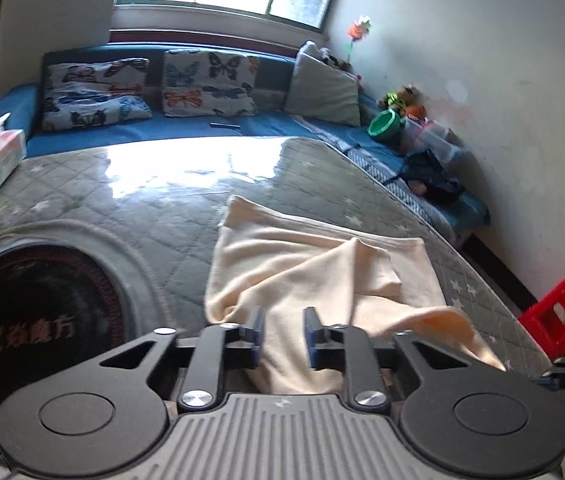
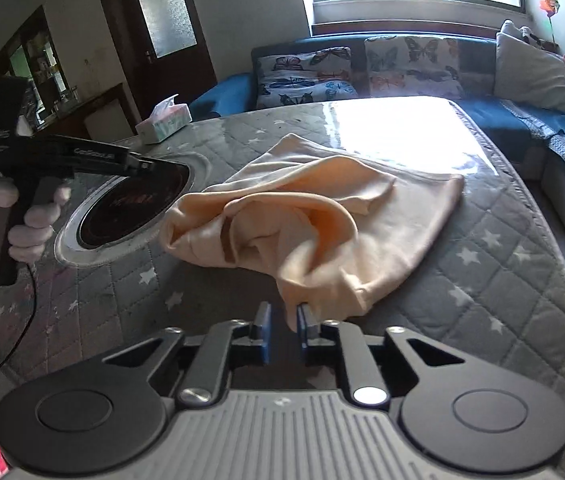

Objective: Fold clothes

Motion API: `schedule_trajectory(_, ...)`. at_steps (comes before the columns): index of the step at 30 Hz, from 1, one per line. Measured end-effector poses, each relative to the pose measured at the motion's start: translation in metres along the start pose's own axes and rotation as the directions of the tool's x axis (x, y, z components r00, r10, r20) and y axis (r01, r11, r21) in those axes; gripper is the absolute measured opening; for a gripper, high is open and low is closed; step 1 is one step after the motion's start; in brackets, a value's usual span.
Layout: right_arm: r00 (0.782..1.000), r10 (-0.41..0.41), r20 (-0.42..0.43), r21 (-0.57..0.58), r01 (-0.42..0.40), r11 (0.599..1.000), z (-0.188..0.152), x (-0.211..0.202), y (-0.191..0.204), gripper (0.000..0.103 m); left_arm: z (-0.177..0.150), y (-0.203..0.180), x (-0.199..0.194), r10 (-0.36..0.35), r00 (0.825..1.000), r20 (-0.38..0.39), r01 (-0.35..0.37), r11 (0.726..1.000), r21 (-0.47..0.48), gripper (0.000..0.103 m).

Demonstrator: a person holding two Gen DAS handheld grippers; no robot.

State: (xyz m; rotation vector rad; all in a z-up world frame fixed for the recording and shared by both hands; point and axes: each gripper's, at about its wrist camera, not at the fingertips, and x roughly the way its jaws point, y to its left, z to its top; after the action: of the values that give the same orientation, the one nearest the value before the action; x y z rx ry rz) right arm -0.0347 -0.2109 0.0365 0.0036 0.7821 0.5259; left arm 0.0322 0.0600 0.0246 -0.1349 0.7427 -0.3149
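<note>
A cream garment (image 1: 314, 264) lies crumpled and partly folded over on the grey quilted table cover (image 1: 130, 208). My left gripper (image 1: 284, 320) hovers over its near edge with the jaws apart; the cloth shows in the gap, and the pads do not press on it. In the right wrist view the garment (image 2: 322, 216) spreads across the middle of the table. My right gripper (image 2: 282, 316) is open at its near corner, where a flap of cloth hangs just beside the right fingertip (image 2: 303, 316). A hand (image 2: 34, 220) holds the left gripper's handle at the far left.
A round black cooktop (image 2: 126, 208) is set into the table to the left of the garment. A tissue box (image 2: 164, 120) stands at the far left edge. Beyond are a blue sofa (image 1: 202, 130) with butterfly cushions, a green bowl (image 1: 384, 126) and a red stool (image 1: 554, 316).
</note>
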Motion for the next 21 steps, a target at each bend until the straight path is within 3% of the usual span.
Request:
schedule_trajectory(1, 1.0, -0.018, 0.008, -0.006, 0.018, 1.0, 0.001, -0.004, -0.002, 0.032, 0.002, -0.004, 0.004, 0.001, 1.0, -0.005, -0.001, 1.0, 0.014, 0.042)
schedule_trajectory(9, 0.995, -0.09, 0.032, -0.157, 0.094, 0.983, 0.043, 0.02, -0.007, 0.043, 0.021, -0.023, 0.041, 0.016, 0.999, -0.051, -0.012, 0.997, 0.076, 0.054)
schedule_trajectory(14, 0.997, -0.068, -0.028, -0.253, 0.059, 0.966, 0.058, 0.066, -0.001, 0.043, 0.027, -0.027, 0.058, 0.019, 0.996, -0.083, -0.011, 0.996, 0.092, 0.057)
schedule_trajectory(18, 0.998, -0.06, -0.032, -0.248, 0.05, 0.967, 0.06, 0.084, -0.002, 0.04, 0.034, -0.034, 0.073, 0.021, 0.995, -0.099, -0.009, 0.992, 0.124, 0.059)
schedule_trajectory(21, 0.998, -0.054, -0.031, -0.235, 0.045, 0.971, 0.062, 0.095, -0.005, 0.026, 0.04, -0.043, 0.088, 0.018, 0.994, -0.11, -0.002, 0.988, 0.153, 0.062)
